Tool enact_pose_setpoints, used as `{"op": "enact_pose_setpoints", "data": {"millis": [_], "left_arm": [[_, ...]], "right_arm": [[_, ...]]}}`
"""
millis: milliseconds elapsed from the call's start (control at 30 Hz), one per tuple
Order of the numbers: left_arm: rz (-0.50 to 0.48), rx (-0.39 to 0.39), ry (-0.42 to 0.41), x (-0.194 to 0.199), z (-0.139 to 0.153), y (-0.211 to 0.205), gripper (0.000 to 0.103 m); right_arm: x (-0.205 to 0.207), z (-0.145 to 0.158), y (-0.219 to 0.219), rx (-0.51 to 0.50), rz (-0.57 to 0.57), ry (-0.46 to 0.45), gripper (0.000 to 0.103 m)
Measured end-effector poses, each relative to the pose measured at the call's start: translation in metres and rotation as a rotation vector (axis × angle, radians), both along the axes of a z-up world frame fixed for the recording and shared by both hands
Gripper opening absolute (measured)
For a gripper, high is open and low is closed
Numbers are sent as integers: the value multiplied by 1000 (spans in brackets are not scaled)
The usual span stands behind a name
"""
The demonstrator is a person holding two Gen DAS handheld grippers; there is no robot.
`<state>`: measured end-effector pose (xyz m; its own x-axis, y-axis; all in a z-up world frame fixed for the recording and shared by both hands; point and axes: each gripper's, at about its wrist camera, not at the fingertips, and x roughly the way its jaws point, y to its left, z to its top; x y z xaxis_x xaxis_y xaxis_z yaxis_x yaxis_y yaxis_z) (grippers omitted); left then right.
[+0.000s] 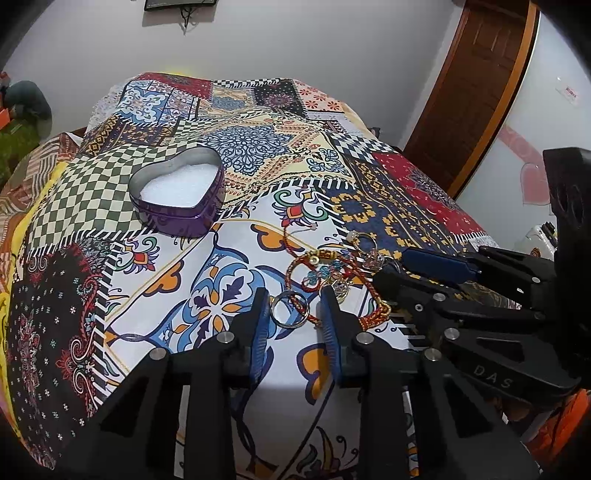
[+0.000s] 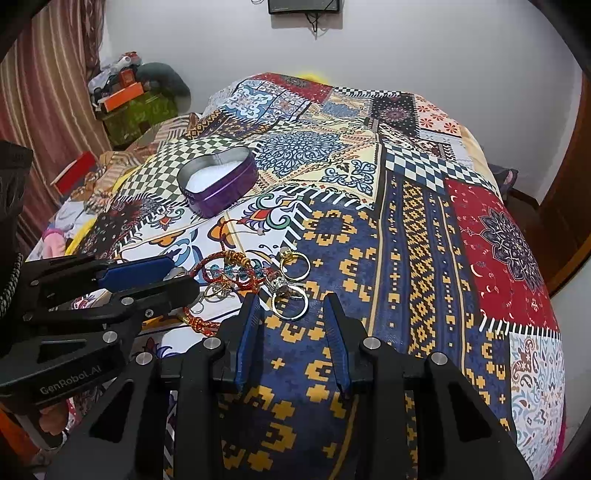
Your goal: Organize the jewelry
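Jewelry pile (image 1: 332,269) sits tangled on the patchwork bedspread (image 1: 236,147), near the front edge of the bed. Contents: red braided cord bracelet (image 1: 295,266) with gold beads, several metal rings, teal beads, small charms.

Left claw (image 1: 295,306): fingers parted at a middling width, holding nothing. A plain silver ring (image 1: 289,308) lies flat on the cloth between the blue pads, close to the left-hand pad; cannot tell whether it touches.

Right claw (image 2: 291,310): parted to a similar width, holding nothing, tips just short of the pile. A gold-toned ring (image 2: 290,306) lies just ahead of the tips, between them; another ring with a pale stone (image 2: 293,263) lies beyond it on the navy-and-yellow patch.

Each claw shows in the other's view, coming at the pile from opposite sides, near one another with the jewelry between.

Heart-shaped purple tin (image 1: 177,192), lid off, white padding inside, stands upright further back on the bed, well apart from the pile. Nothing in it but the padding.

Wooden door (image 1: 472,92) to the right; small dark device (image 2: 303,5) on the far wall.
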<state>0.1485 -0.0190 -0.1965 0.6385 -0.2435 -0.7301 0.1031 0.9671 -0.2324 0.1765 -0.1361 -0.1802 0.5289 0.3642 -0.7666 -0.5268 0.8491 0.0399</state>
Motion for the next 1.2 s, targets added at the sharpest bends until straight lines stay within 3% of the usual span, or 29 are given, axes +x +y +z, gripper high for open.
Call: {"op": "enact_pose_setpoints", "data": {"millis": [100, 233, 667, 1200], "left_arm": [[0, -11, 1, 1, -1, 1, 21], [1, -13, -4, 0, -1, 1, 21], [21, 0, -47, -8, 16, 3, 21], [73, 39, -187, -17, 68, 19, 21]], "right_arm": [[2, -2, 4, -10, 8, 2, 32], [4, -4, 6, -9, 15, 9, 19], [-3, 8, 1, 25, -8, -13, 19], [-10, 66, 13, 100, -7, -142, 19]]}}
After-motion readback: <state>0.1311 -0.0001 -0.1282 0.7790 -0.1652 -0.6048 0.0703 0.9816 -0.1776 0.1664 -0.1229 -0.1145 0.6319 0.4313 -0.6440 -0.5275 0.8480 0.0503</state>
